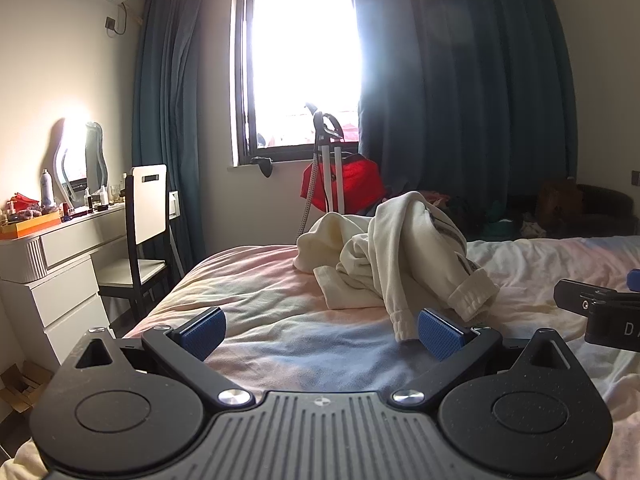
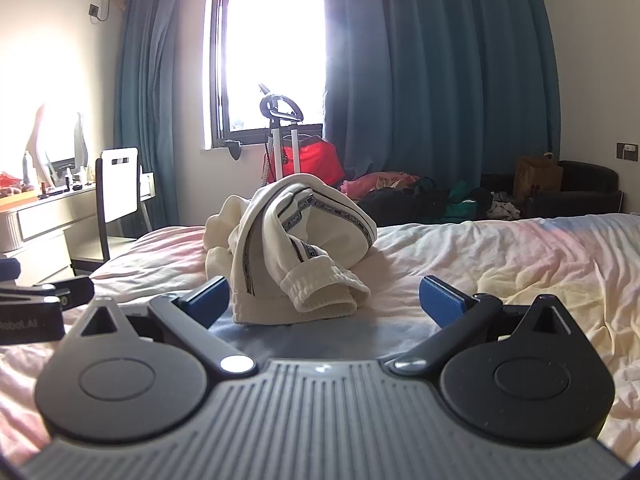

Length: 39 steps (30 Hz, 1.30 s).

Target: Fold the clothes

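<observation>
A cream sweat garment (image 1: 392, 252) with ribbed cuffs and a patterned side stripe lies crumpled in a heap on the bed (image 1: 280, 312). In the right wrist view the same heap (image 2: 296, 240) sits just ahead, one cuff (image 2: 320, 292) nearest me. My left gripper (image 1: 320, 330) is open, low over the sheet, its right pad (image 1: 440, 332) close beside a hanging cuff (image 1: 404, 320). My right gripper (image 2: 326, 300) is open too, with the cuffs lying just beyond its blue pads. Nothing is held.
The bed's pastel sheet (image 2: 500, 264) is wrinkled. A white dresser (image 1: 60, 276) and chair (image 1: 140, 232) stand left of the bed. A garment steamer (image 1: 328, 160), a red bag (image 1: 352, 184), dark clutter (image 2: 420, 200) and blue curtains (image 1: 460, 80) are behind.
</observation>
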Motion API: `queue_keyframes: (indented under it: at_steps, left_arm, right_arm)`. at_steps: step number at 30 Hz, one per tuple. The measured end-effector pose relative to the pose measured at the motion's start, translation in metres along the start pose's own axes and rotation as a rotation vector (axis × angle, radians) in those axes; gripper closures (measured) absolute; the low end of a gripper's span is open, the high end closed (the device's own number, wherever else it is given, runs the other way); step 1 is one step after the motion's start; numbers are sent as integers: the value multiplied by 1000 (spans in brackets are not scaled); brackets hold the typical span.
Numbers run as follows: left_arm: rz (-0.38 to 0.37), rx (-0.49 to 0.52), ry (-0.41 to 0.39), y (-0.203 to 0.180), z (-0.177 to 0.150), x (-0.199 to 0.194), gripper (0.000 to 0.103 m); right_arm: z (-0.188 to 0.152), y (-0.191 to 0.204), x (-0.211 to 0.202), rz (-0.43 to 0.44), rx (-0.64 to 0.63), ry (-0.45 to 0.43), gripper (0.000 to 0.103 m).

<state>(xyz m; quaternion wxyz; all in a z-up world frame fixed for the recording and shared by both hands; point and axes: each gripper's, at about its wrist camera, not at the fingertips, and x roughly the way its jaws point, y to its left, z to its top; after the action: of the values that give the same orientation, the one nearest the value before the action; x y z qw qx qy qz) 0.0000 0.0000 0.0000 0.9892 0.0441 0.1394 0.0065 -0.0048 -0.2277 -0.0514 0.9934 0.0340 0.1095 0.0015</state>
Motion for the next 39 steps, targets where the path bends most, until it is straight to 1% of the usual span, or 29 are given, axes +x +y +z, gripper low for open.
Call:
queue_keyframes:
  at_steps: [12,18,39]
  left_arm:
    - [-1,-15,-6,10,-1,-2,0]
    - [7,-16,-5,6,-1,-3,0]
    - [17,-14,0,3,0,-1,0]
  right_arm:
    - [3,2,1,-13,-9,-9,0]
    - [1,3,-4,2,-4,-12,0]
    - [5,-6,-3,-1,23,-8,0]
